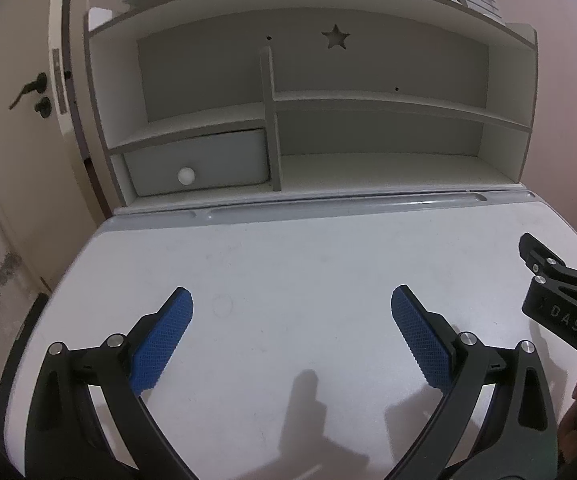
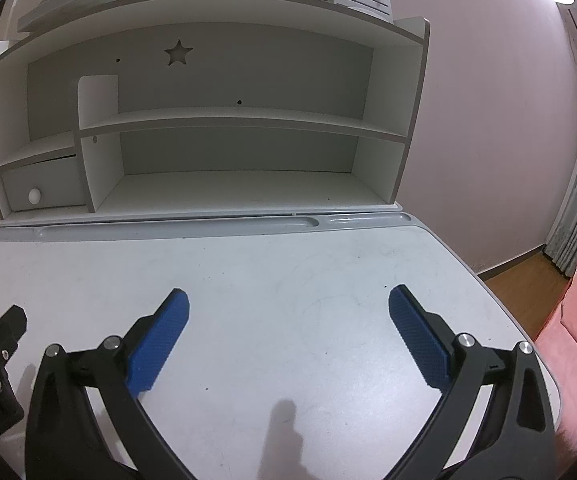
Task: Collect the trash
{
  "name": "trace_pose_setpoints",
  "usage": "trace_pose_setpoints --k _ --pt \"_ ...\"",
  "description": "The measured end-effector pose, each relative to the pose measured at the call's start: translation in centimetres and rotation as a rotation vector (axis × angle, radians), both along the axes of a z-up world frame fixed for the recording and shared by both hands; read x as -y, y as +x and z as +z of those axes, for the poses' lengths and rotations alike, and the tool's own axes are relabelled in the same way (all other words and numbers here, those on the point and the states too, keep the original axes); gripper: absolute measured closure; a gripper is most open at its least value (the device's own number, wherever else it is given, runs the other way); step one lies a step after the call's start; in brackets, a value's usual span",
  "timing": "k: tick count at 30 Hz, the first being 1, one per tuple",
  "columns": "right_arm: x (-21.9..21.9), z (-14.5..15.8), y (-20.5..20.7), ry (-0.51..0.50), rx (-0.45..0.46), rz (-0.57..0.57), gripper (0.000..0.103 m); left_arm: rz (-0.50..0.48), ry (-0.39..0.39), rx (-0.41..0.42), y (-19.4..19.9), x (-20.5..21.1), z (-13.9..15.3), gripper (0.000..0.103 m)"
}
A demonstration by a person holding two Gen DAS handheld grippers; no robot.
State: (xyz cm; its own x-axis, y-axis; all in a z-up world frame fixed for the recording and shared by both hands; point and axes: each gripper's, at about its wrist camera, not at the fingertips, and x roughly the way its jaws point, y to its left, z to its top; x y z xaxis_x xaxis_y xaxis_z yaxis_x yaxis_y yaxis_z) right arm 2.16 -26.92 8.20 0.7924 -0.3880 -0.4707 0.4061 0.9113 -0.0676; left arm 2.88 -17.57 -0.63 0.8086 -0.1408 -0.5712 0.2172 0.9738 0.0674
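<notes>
No piece of trash shows in either view, so its place, heading and long axis cannot be told.

The left gripper [image 1: 291, 304] hangs over the white desk top [image 1: 288, 256] with its jaws spread wide and nothing between them; its blue ribbed pads [image 1: 160, 344] angle outward, toward 11 and 1 o'clock. At 3 o'clock in the left wrist view, the black frame of the other tool pokes in from the edge.

The right gripper [image 2: 288, 304] is likewise released, its jaws parted wide over the same desk top [image 2: 280, 264], its blue pads [image 2: 418, 340] empty. At 9 o'clock in that view sits part of the left tool's black frame.

At 12 o'clock from both grippers, past a grey pen groove [image 2: 176, 230] along the desk's rear edge, rises a white shelf unit [image 1: 368, 100] with a star cutout [image 1: 335, 36] in its back panel. A small drawer [image 1: 200, 162] with a round white knob [image 1: 186, 176] occupies its lower left compartment. A door [image 1: 12, 120] with a dark handle stands at 9 o'clock in the left view; a pink cushion [image 2: 576, 320] lies at 3 o'clock in the right view.
</notes>
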Motion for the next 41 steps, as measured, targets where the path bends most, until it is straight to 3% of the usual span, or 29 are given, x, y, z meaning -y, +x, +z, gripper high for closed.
trace_pose_setpoints --k 4,8,12,16,21,26,30,34,38,41 --pt "-0.2 0.0 0.2 0.0 -0.003 0.002 0.006 -0.015 0.0 -0.003 0.1 0.1 0.0 0.006" --pt "-0.2 0.0 0.3 0.008 -0.009 0.006 0.006 0.072 0.088 0.032 -0.1 0.5 0.0 0.007" --pt "0.0 -0.1 0.4 0.025 -0.016 0.006 0.006 0.064 0.057 0.048 -0.1 0.6 0.6 0.007" --pt "0.2 -0.2 0.5 0.044 -0.022 0.008 0.006 -0.001 0.058 -0.02 0.6 1.3 0.4 0.007" --pt "0.4 -0.1 0.6 0.059 -0.021 0.008 0.006 0.038 0.125 -0.04 0.5 2.1 -0.4 0.007" --pt "0.6 -0.1 0.8 0.072 -0.029 0.009 0.006 -0.012 0.091 -0.09 0.7 2.0 -0.7 0.007" --pt "1.0 -0.2 0.9 0.094 -0.037 0.009 0.006 0.016 0.072 -0.053 0.3 1.6 -0.7 0.007" --pt "2.1 -0.9 1.3 0.17 -0.072 0.012 0.006 0.02 0.084 -0.105 1.4 1.7 -1.2 0.007" --pt "3.5 -1.9 1.8 0.26 -0.119 0.0 0.006 -0.004 0.088 -0.22 3.0 1.8 -2.8 0.007" --pt "3.7 -2.5 1.9 0.273 -0.158 -0.019 0.006 -0.009 0.081 -0.287 3.7 1.6 -3.7 0.007"
